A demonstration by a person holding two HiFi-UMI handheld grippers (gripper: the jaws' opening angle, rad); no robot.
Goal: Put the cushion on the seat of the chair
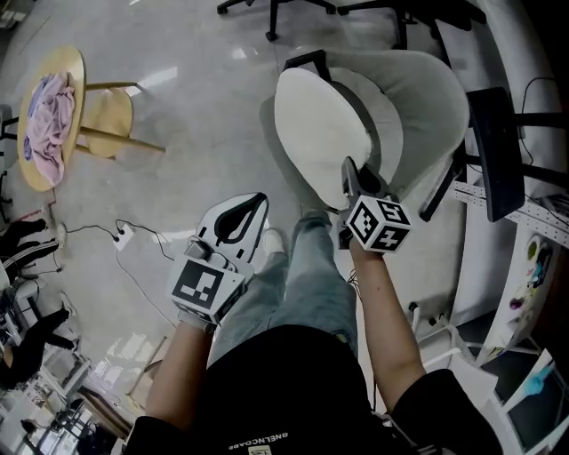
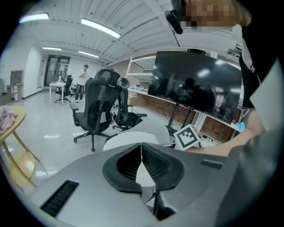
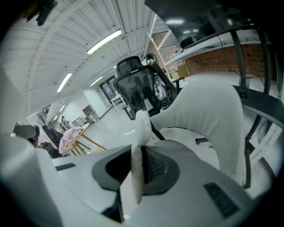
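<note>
The white round cushion (image 1: 320, 133) hangs tilted over the seat of the white armchair (image 1: 431, 98). My right gripper (image 1: 349, 173) is shut on its near edge. In the right gripper view the cushion's edge (image 3: 141, 133) stands edge-on between the jaws, with the chair's curved back (image 3: 213, 115) behind it. My left gripper (image 1: 253, 203) is lower left of the cushion and apart from it. Its jaws meet at the tips with nothing between them (image 2: 142, 150). The left gripper view shows the cushion (image 2: 126, 141) ahead and the right gripper's marker cube (image 2: 188, 136).
A yellow round table (image 1: 78, 67) with a pink cloth (image 1: 46, 124) stands at the far left. A power strip and cable (image 1: 120, 235) lie on the floor. Black office chairs (image 1: 276, 11) stand beyond the armchair. A dark screen on a stand (image 1: 493, 151) is to its right.
</note>
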